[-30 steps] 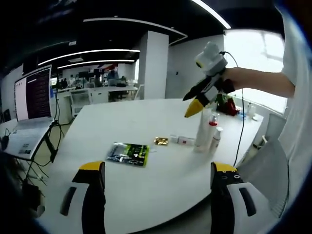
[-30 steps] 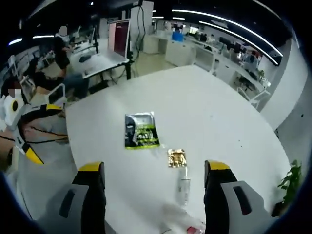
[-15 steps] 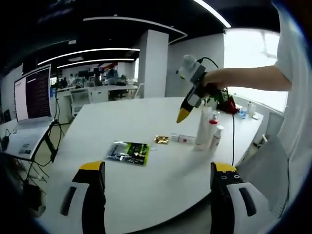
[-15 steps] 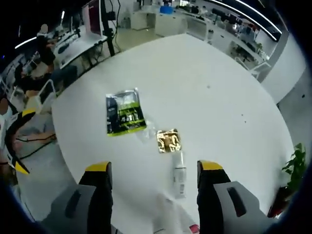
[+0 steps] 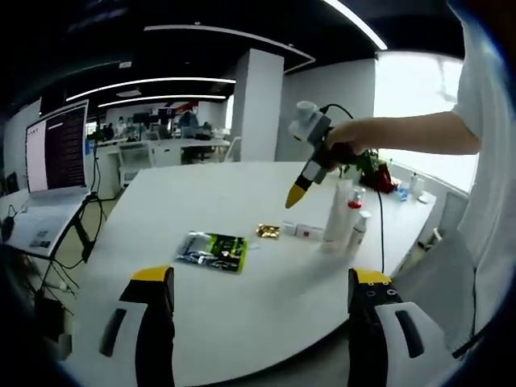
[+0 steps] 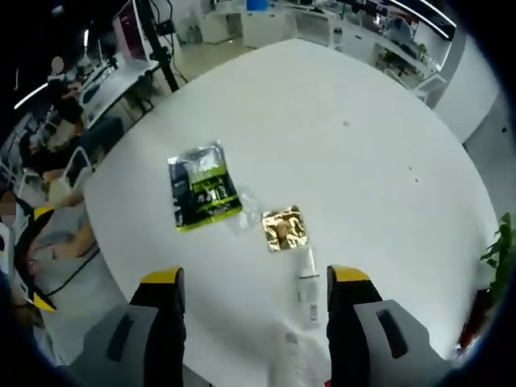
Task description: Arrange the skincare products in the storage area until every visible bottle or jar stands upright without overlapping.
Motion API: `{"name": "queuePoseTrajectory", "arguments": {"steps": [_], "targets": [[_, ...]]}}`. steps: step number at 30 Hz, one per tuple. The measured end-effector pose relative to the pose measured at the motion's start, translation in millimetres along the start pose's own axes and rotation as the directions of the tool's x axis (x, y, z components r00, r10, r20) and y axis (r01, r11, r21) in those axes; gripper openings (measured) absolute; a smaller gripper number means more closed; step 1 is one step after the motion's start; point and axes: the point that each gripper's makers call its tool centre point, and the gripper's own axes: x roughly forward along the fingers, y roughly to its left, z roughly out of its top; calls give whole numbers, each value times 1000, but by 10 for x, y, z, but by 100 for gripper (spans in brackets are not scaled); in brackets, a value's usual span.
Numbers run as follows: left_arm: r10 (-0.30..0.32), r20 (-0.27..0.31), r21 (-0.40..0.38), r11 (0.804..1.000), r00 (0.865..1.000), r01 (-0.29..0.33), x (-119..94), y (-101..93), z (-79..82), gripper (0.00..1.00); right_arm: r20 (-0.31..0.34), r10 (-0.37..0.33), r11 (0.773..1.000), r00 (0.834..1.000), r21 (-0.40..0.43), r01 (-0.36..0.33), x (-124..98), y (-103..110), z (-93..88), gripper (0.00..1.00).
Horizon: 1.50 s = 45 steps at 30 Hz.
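Observation:
My left gripper [image 5: 261, 278] is open and empty, low over the near edge of the white round table [image 5: 242, 189]. Across it stand a tall white bottle [image 5: 336, 214], a red-capped bottle [image 5: 352, 201] and a shorter white bottle [image 5: 358, 230], close together. A small white bottle [image 5: 303, 232] lies flat beside them. A hand holds my right gripper [image 5: 295, 195] in the air above that spot. In the right gripper view, my right gripper [image 6: 256, 278] is open, and the lying bottle [image 6: 308, 289] shows between its jaws, far below. My left gripper [image 6: 36, 258] shows at the left edge.
A gold sachet [image 5: 267, 231] [image 6: 284, 228] and a green-black packet [image 5: 214, 251] [image 6: 201, 193] lie mid-table. A laptop [image 5: 52, 161] stands on a stand to the left. A red-potted plant [image 5: 376, 172] and small items sit at the table's far right. Office desks lie beyond.
My right gripper has come down and leftward over the table, nearer the lying bottle and gold sachet. My left gripper has stayed put.

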Motion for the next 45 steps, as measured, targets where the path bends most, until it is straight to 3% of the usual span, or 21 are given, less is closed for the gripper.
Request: {"name": "queuePoseTrajectory", "arguments": {"steps": [11, 20, 24, 31, 37, 45], "targets": [[15, 19, -8, 1000, 1000, -15, -17, 32, 24, 81, -122, -56, 997, 991, 40, 61, 311, -151, -80, 71], [16, 30, -17, 1000, 999, -16, -17, 35, 47, 81, -233, -99, 990, 967, 79, 120, 644, -336, -266, 70], [9, 26, -21, 1000, 1000, -8, -10, 28, 38, 81, -284, -122, 989, 951, 52, 142, 722, -384, -363, 68], [10, 29, -33, 999, 1000, -9, -12, 35, 39, 81, -320, -185, 981, 929, -6, 193, 764, -432, -513, 62], [10, 31, -42, 999, 999, -9, -18, 40, 41, 81, -334, -176, 981, 926, 13, 191, 809, -365, -615, 58], [13, 38, -56, 998, 999, -11, -27, 55, 49, 81, -372, -212, 975, 903, -14, 223, 842, -452, -707, 50]]}}
